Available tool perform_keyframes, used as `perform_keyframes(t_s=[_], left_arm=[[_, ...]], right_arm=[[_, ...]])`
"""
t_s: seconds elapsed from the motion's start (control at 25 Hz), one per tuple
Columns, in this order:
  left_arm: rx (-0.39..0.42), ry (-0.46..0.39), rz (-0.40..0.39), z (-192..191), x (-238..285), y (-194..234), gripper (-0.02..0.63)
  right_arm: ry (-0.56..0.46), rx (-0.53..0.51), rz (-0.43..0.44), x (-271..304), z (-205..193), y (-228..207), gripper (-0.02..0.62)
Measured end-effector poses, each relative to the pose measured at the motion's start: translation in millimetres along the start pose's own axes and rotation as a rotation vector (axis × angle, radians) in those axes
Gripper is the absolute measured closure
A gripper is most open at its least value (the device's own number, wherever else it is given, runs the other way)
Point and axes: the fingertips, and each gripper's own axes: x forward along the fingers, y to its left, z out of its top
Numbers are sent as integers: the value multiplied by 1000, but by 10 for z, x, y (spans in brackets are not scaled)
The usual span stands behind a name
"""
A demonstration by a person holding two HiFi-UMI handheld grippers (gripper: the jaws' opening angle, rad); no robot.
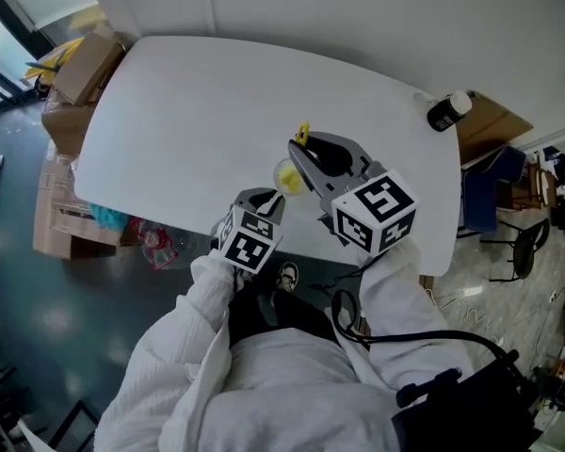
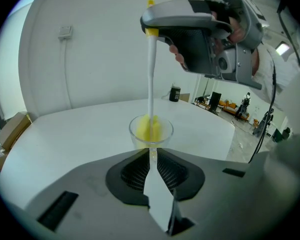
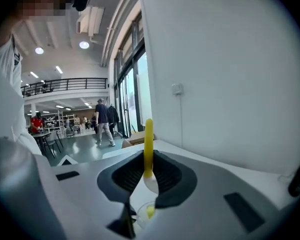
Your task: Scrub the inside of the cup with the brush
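Bright, even light everywhere; the white table nearly washes out, and shadows are faint. Ceiling lamps flare in the right gripper view (daylight through the windows too). Both gripper views bulge, corners black; cup sharp, near foreground soft.

Cup: small, clear, upright, its lower part clamped between the left gripper jaws. Brush: white shaft with yellow top end, vertical. Its yellow sponge head sat inside the cup; upper shaft pinched in the right gripper above.
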Motion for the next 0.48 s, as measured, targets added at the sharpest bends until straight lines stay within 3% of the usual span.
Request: perform_keyframes(t_s=[0.28, 0.48], left_arm=[[-9, 3, 3, -13, 63, 87, 557], [-11, 12, 3, -13, 64, 77, 557]], right_arm=[[133, 34, 7, -161, -283, -17, 491], [138, 62, -1, -140, -265, 22, 492]])
